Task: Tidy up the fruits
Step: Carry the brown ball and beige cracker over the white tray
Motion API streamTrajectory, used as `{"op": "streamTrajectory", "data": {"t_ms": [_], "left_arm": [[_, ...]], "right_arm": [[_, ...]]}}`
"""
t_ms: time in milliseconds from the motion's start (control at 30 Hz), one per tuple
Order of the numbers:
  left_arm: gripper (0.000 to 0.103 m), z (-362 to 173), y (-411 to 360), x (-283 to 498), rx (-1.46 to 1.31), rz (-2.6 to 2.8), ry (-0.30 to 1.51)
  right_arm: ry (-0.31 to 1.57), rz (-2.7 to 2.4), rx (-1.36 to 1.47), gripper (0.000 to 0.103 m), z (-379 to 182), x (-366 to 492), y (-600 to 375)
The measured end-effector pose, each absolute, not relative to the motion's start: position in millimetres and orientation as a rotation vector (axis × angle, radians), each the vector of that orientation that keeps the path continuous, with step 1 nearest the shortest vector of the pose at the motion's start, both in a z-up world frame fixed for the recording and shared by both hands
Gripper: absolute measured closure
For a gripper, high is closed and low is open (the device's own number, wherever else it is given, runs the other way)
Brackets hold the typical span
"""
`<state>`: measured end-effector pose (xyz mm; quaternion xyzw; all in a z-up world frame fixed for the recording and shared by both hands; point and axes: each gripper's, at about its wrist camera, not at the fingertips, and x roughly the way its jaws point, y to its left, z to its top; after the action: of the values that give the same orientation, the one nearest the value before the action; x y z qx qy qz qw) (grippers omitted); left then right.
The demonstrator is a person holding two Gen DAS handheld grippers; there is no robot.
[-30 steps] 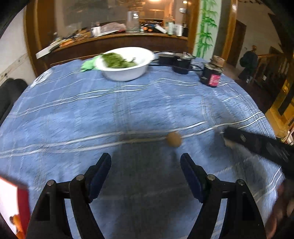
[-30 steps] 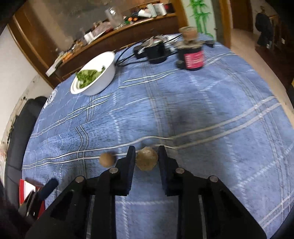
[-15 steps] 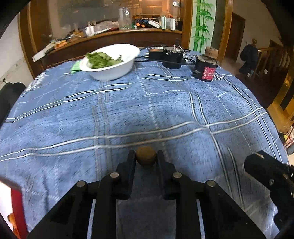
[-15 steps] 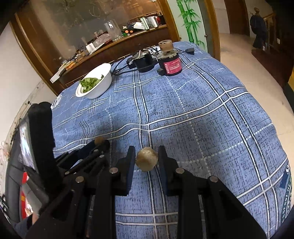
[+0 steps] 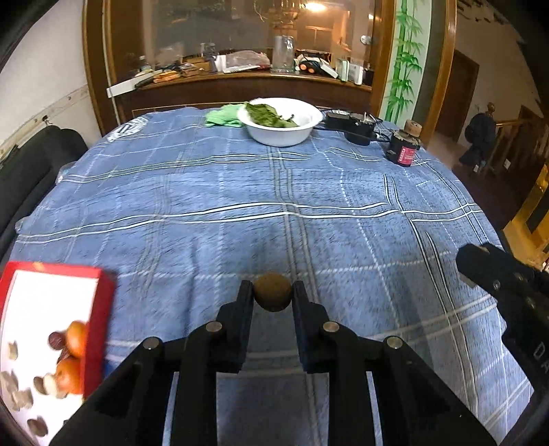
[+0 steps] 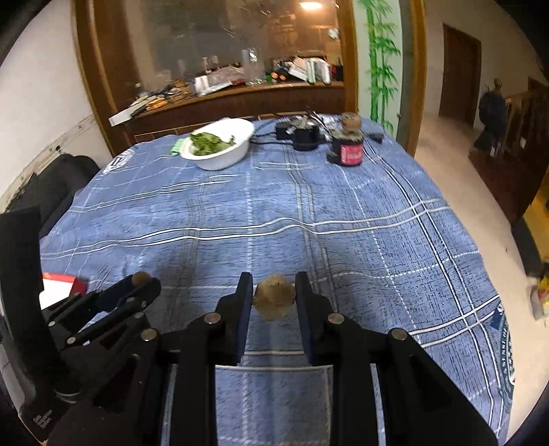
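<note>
Red box [image 5: 51,343] at nine o'clock holds fruits. Left gripper [image 5: 272,296] pinches a brown fruit [image 5: 272,295] above the blue cloth [image 5: 274,212]. Right gripper [image 6: 274,295] clamps another fruit [image 6: 274,295]. White bowl [image 5: 279,120] sits at twelve.

A blue tablecloth [image 5: 212,192] with white and dark check lines covers the table, which fills most of both views. Behind it stands a wooden counter [image 5: 247,85] cluttered with small items, framed by a broad curved wooden surround [image 5: 94,68] with glass above it. A warm ceiling lamp [image 5: 314,5] glows beyond the glass. To the right of the frame, a wall panel painted with green bamboo [image 5: 406,58] rises beside a dark wooden door [image 5: 461,92]. The left wall [image 6: 41,85] is pale and scuffed, with a black seat [image 5: 31,164] below it. In the right wrist view the floor [image 6: 442,151] is light-coloured, and a wooden stair railing [image 6: 525,113] stands at the far right.
</note>
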<state>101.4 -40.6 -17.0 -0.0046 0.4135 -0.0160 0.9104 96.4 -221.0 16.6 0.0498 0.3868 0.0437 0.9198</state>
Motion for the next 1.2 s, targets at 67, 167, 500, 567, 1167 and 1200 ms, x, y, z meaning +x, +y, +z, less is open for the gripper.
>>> {"op": "streamTrajectory", "data": {"t_ms": [67,167,500,567,1167,1200], "left_arm": [[0.081,-12,-31,90,-0.022,-0.022,0.839],[0.081,-6,-16,76,-0.043,-0.007,0.824],[0.081,9,35,37,-0.093,0.064,0.780],[0.081,12,45,30,-0.103,0.081,0.770],[0.082,16,144,-24,-0.178,0.298,0.734],[0.082,14,152,-26,-0.183,0.315,0.740]], "right_arm": [[0.780,0.100,0.084,0.077,23,87,-211],[0.768,0.113,0.049,0.076,30,76,-195],[0.715,0.172,-0.078,0.076,49,47,-133],[0.706,0.189,-0.097,0.076,52,43,-120],[0.703,0.384,-0.167,0.076,45,20,-29],[0.705,0.399,-0.168,0.076,44,20,-24]]}}
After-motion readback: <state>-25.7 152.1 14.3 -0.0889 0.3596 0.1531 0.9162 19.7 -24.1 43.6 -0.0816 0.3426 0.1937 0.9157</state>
